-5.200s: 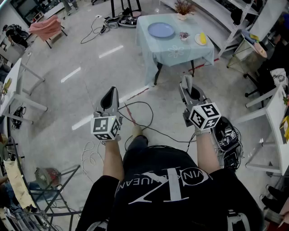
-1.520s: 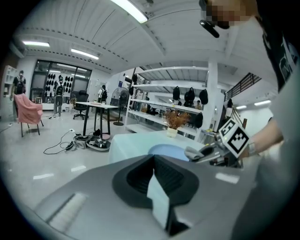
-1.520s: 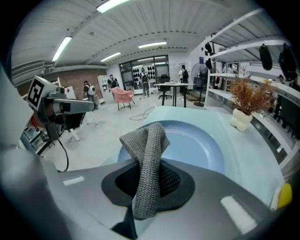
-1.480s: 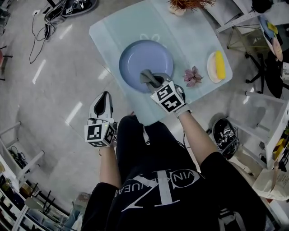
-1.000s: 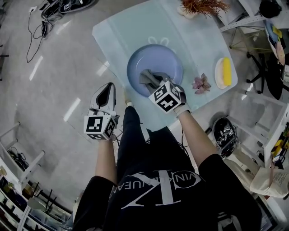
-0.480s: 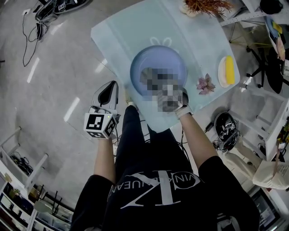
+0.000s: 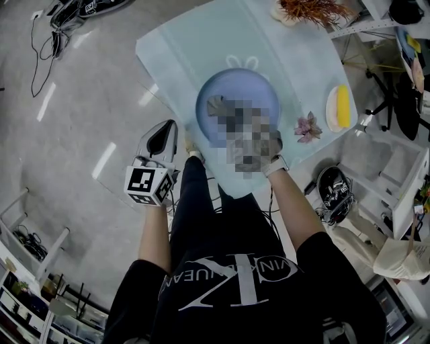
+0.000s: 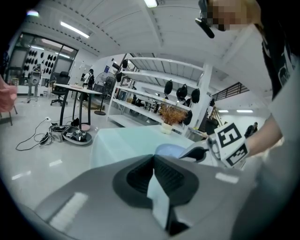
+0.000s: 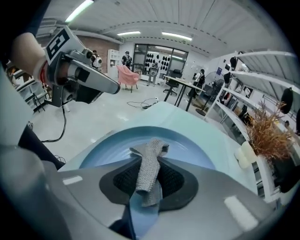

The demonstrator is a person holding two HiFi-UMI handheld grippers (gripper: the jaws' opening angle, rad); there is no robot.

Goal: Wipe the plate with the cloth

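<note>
Lays the grey knitted cloth [image 9: 151, 154] on the inner surface of the round pale-blue plate [image 7: 235, 84], far end spread towards the plate's middle, near end pinched in the right tool [image 9: 147, 185]. Has just been closing that tool's jaws, with the cloth between them and now gripped. Keeps the left tool [image 7: 166, 129] to the near left of the plate, well apart from it, jaws drawn together on nothing.

Seems early in the wiping, judging by this. Done: cloth brought to the plate and in contact with it. Left to do: sweeping across the rest of the surface and the rim. Shows no dirt or streaks on the plate to gauge progress by.

Holds nothing in the plate but the cloth. To the plate's right, on the pale-teal covered worktop [image 7: 181, 47]: a small pink flower-like ornament [image 7: 308, 126], then farther out a small white dish [image 7: 330, 111] carrying a yellow piece, too small to identify. Beyond the plate's far side, a pale pot [image 7: 282, 13] filled with dried brown sprigs.
</note>
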